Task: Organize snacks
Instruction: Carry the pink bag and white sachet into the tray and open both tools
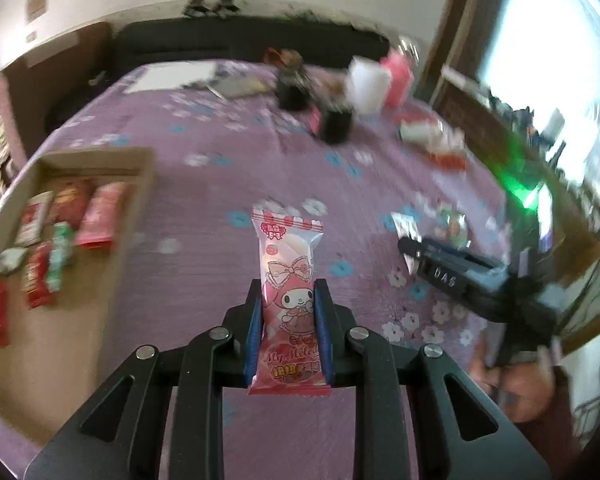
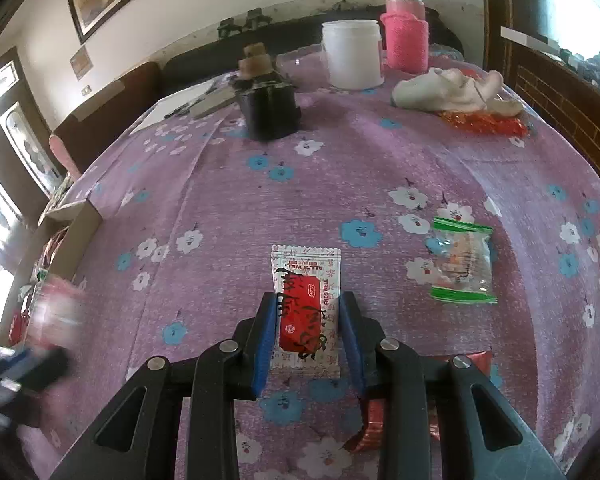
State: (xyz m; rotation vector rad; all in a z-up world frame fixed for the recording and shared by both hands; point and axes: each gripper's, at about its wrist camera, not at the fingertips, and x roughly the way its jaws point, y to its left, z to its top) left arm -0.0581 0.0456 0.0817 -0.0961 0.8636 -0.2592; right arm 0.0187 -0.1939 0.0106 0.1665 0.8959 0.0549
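Two wrist views over a bench point(image 2: 340, 152) w/ a purple flowered cloth, snacks spread around.

Left tongs point(image 1: 288, 292) pinch a pink My Melody pack point(image 1: 288, 280) upright between the blue pads, lifted clear of the cloth. A shallow cardboard box point(image 1: 140, 184) sits to the left, near the bench edge, already holding several red, pink and green packs in rough rows. The left view is motion-blurred.

Right tongs point(image 2: 308, 304) are spread, low over a white-and-red pack point(image 2: 306, 304) lying flat on the cloth. The pack sits between the pads w/ a gap on each side; not gripped. A clear pack w/ green ends point(image 2: 462, 264) lies near, to the right. Another red wrapper point(image 2: 384, 420) shows partly under the tongs' frame, close to the camera.

Further back, well apart: a black holder point(image 2: 270, 108), a white tub point(image 2: 354, 54), a pink sleeved bottle point(image 2: 406, 36), a white cloth point(image 2: 448, 90) on top of a red bag point(image 2: 484, 122).

Step in hand, as I judge it: mid-task. Left is carrying its pack toward the box; right is lining up a pick.

Next move likely calls for: left to swing over the box, lower into a free spot beside the rows, then release. Right to close squarely on the flat pack's long sides, pads low enough to catch the thin wrapper w/o dragging the cloth, then lift
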